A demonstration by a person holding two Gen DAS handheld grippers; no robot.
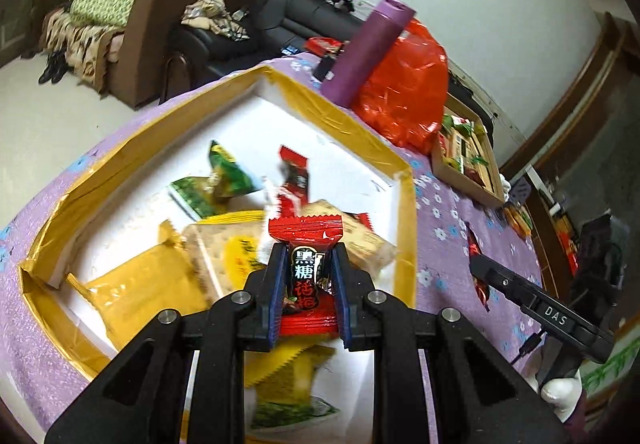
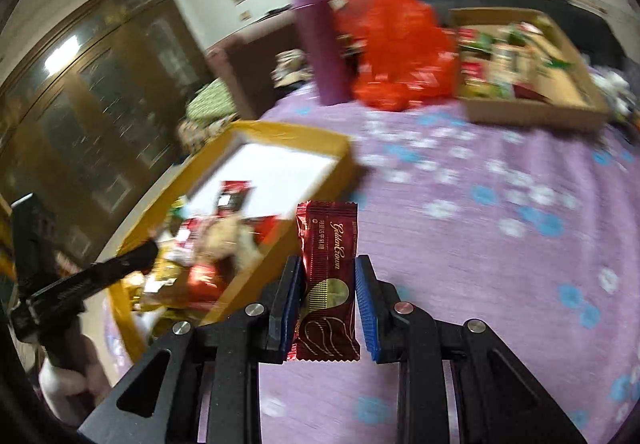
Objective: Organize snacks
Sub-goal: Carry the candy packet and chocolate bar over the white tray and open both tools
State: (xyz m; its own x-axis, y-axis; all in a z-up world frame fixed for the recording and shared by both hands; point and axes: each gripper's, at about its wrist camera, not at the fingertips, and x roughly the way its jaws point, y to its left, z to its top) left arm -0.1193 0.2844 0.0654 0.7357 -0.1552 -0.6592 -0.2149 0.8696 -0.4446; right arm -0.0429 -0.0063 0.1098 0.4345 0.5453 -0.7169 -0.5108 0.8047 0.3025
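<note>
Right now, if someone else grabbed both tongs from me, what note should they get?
Left tongs: shut on a bright red candy wrapper with black label, held above the yellow-taped white foam box.
Right tongs: around a dark red foil Golden Crown wafer packet above the purple flowered tablecloth; the left pad touches it, and a gap shows at the right pad.
Done: several snacks already lie in the foam box.
Left: place both held snacks; more remain in the brown cardboard tray, beside the red plastic bag.
</note>
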